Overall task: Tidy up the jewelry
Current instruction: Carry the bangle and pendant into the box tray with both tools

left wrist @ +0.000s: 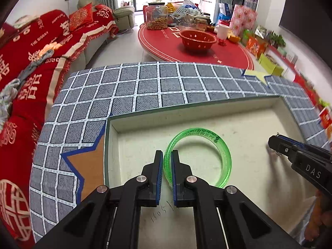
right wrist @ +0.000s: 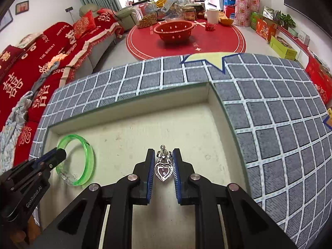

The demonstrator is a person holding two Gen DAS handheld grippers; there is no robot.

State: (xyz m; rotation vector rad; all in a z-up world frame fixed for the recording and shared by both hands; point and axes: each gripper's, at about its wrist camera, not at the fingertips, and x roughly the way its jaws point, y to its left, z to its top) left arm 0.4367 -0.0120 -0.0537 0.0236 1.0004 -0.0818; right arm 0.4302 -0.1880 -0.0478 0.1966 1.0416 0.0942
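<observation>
Green bangle [left wrist: 199, 157]: a translucent rigid ring, probably plastic or resin, so light and stiff, with a smooth, likely slippery wall. It is held by its rim on the side nearest the camera; the left claw [left wrist: 167, 161] is clamped on that rim, one pad outside the ring and one inside. Whether its far arc touches the tray floor cannot be told. Gripping across the thin wall, as here, looks the sound choice; squeezing the whole ring would risk it popping out.

Heart pendant [right wrist: 164, 170]: small, silver-toned, with a pale stone and a bail on top. It is light, hard and fiddly, and the stone setting may be delicate. The right claw [right wrist: 164, 166] is closed on its two flanks and holds it over the middle of the tray floor.

Both items sit above the shallow cream tray [left wrist: 207, 112], which lies on the tabletop's grey checked cloth [left wrist: 124, 87].

View differences: the left wrist view shows the pads straddling the bangle wall, and the right claw only from the side, with the pendant just a thin glint. The right wrist view shows the heart fully and the bangle leaning near the tray's left wall, with a clear, glittery bit at its lower rim, identity unclear.
</observation>
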